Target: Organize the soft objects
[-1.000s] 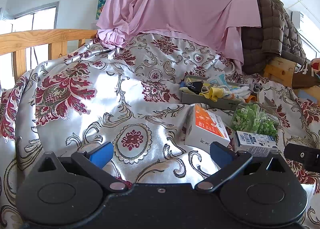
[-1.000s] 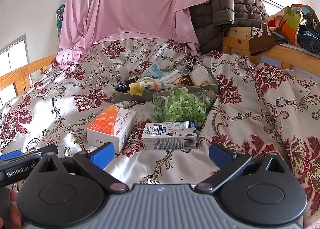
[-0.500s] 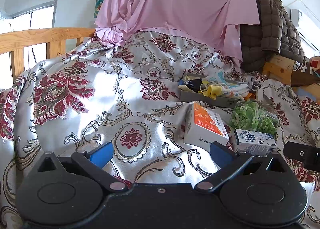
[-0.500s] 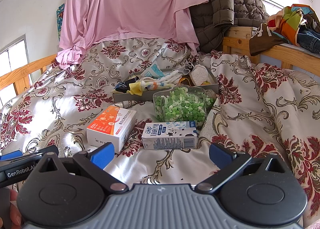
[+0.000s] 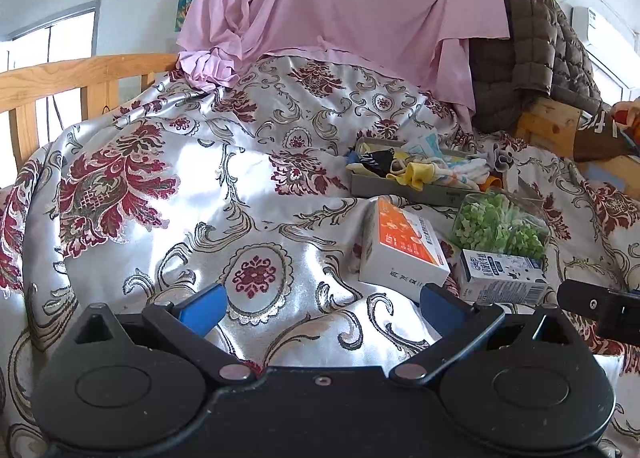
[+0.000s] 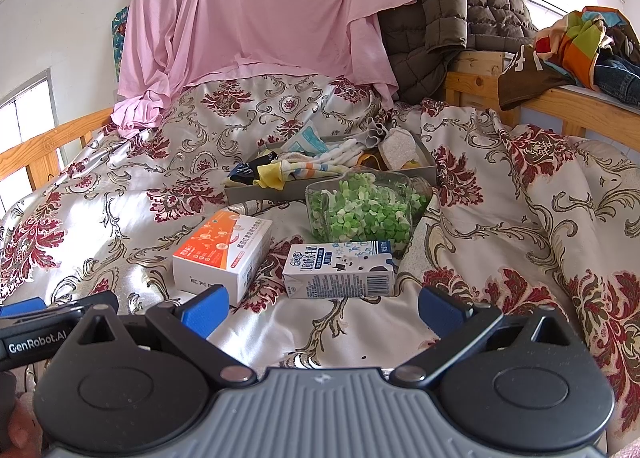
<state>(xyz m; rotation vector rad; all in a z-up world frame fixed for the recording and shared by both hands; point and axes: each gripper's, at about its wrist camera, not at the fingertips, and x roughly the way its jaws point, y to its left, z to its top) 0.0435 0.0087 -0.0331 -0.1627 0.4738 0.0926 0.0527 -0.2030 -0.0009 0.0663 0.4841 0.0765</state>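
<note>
Socks (image 6: pixel 288 170) lie heaped in a shallow grey tray (image 6: pixel 430 170) in the middle of the bed, a loose tangle of small soft pieces: a yellow one draped over the tray's front wall, a black one at its left end, white ones with pale orange and blue stripes in the middle, a grey rolled piece standing at the back. From the left wrist view the same socks (image 5: pixel 416 174) spill over the near edge of the tray (image 5: pixel 400 190). A pale spongy block sits at the tray's right end, and something orange shows beneath it, too hidden to tell what.

Just in front of the tray stands a clear jar (image 6: pixel 360 214) full of green and white bits, touching or nearly touching the tray wall. A milk carton (image 6: pixel 340 270) lies on its side before the jar, and an orange and white box (image 6: pixel 224 250) lies to its left, close beside it. All rest on a shiny silver bedspread (image 6: pixel 520 218) with dark red floral patterns. A pink sheet (image 6: pixel 260 18) hangs over the head of the bed, and a brown quilted jacket (image 6: pixel 452 14) droops beside it over a wooden rail.

The right gripper (image 6: pixel 320 308) hovers low over the bedspread, near the carton and box, jaws spread wide and empty. The left gripper (image 5: pixel 320 308) sits further left, over bare bedspread, also spread wide with nothing between its blue pads (image 5: pixel 202 308)
</note>
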